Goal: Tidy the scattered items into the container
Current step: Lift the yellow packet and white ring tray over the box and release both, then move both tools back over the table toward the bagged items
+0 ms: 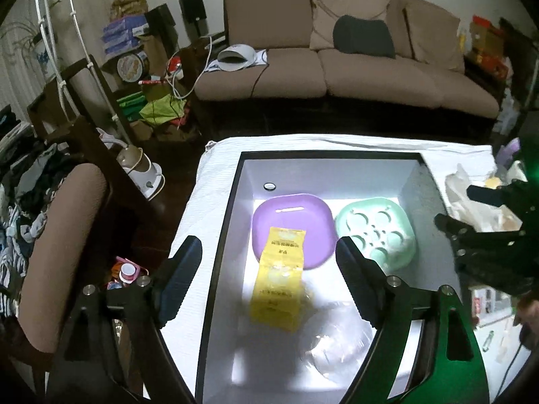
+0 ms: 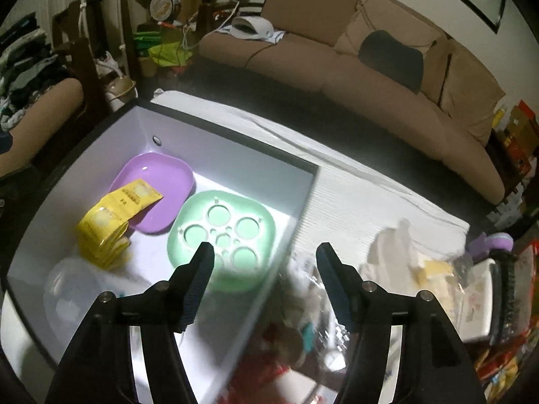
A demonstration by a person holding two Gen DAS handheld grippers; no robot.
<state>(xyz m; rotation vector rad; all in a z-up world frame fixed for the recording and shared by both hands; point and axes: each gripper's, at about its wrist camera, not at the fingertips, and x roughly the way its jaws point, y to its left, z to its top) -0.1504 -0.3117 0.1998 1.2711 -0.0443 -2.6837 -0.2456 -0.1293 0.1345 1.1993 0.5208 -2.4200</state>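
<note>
the container (image 1: 232,202) – a white box with a dark rim – sits on the cloth-covered desk (image 1: 188,235), holding a purple dish (image 1: 303,219), a green perforated tray (image 1: 374,232) and a strip of yellow packets (image 1: 276,286). left tongs (image 1: 269,252) gape above it, empty. right tongs (image 2: 266,256) stand apart, gripping nothing – crinkled wrappers (image 2: 313,289) beneath.
</note>
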